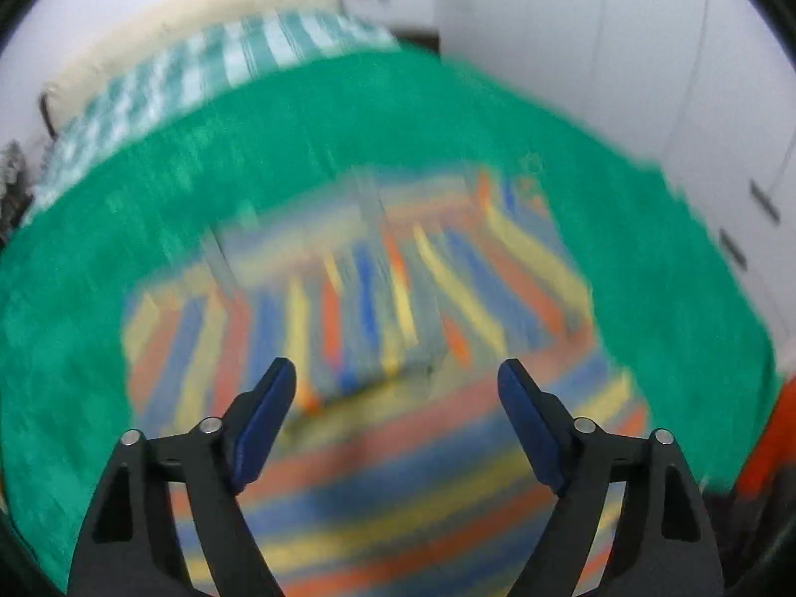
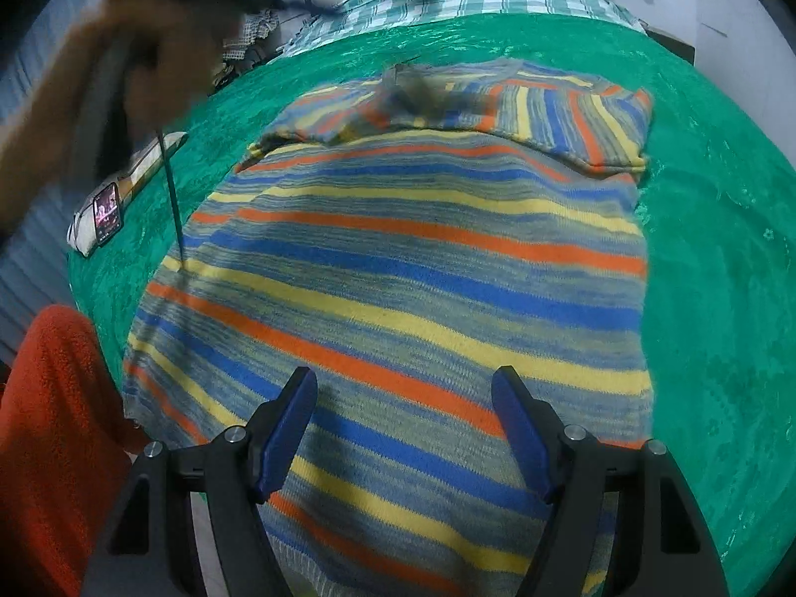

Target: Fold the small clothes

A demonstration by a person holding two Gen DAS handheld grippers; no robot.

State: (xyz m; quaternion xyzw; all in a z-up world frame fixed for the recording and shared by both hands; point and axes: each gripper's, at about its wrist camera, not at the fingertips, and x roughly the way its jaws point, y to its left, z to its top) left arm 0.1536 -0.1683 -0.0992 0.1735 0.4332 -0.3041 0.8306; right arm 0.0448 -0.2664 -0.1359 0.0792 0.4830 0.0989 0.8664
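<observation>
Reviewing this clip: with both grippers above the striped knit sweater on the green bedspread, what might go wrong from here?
1. The left-wrist view is heavily blurred, so the open left gripper could close on the wrong layer of the striped knit sweater.
2. One sleeve already lies folded across the top; a careless pull might undo it.
3. A phone rests near the edge of the green bedspread; dragging the fabric could knock it off.

A blue, orange, yellow and grey striped sweater lies on a green bedspread.
</observation>
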